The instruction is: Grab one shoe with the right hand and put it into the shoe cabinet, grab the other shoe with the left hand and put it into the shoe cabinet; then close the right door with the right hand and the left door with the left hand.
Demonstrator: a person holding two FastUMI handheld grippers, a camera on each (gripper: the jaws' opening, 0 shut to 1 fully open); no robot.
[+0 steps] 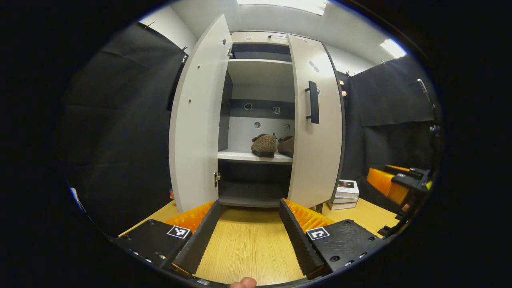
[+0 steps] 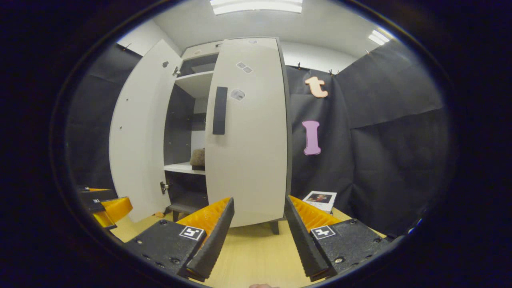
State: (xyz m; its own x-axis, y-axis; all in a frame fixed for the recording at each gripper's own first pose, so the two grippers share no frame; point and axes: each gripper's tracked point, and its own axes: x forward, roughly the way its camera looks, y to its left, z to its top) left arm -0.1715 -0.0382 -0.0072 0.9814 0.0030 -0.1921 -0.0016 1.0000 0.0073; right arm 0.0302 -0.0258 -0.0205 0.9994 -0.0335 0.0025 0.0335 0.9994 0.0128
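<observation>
The white shoe cabinet (image 1: 260, 72) stands on a wooden table. Its left door (image 1: 196, 120) is swung wide open. Its right door (image 1: 316, 152) with a dark handle (image 1: 313, 102) covers the right half, shut or nearly so. Two brown shoes (image 1: 264, 145) sit side by side on the middle shelf, the right one partly behind the door edge. My left gripper (image 1: 249, 208) is open and empty, in front of the cabinet's open half. In the right gripper view my right gripper (image 2: 259, 204) is open and empty, facing the right door (image 2: 248, 132); one shoe (image 2: 197, 157) peeks out beside it.
A stack of books (image 1: 346, 194) lies on the table (image 1: 248, 244) right of the cabinet, also seen as books (image 2: 320, 199). The right gripper (image 1: 404, 184) shows at the far right of the left gripper view. Black cloth walls surround the booth.
</observation>
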